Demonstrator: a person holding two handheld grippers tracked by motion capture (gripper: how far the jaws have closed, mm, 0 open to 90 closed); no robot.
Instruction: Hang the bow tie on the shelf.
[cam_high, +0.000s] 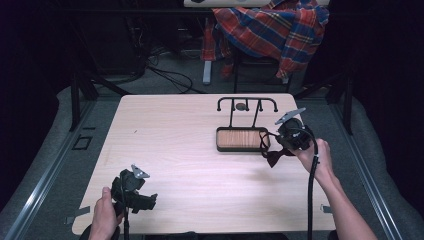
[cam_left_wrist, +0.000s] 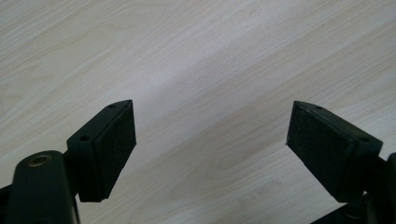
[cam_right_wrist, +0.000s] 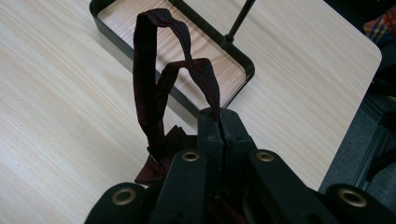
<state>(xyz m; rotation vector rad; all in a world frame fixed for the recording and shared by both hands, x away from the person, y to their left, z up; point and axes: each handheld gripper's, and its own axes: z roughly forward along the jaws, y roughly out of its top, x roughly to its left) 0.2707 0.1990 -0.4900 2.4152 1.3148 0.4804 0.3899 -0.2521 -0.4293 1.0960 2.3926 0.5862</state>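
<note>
Pinching the strap of a dark red fabric bow tie (cam_right_wrist: 154, 93), the right claw (cam_right_wrist: 219, 126) held it at 4 o'clock of the black-rimmed wooden tray stand (cam_high: 220, 145); hanging seemingly remained. Left claw (cam_left_wrist: 210, 140) stood spread over the pale wooden desk (cam_high: 190, 150).

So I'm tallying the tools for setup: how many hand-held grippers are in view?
2. The left hand-held gripper sits over the table's near-left corner, jaws open and empty. The right hand-held gripper is beside the tray stand, shut on a dark bow tie.
</note>
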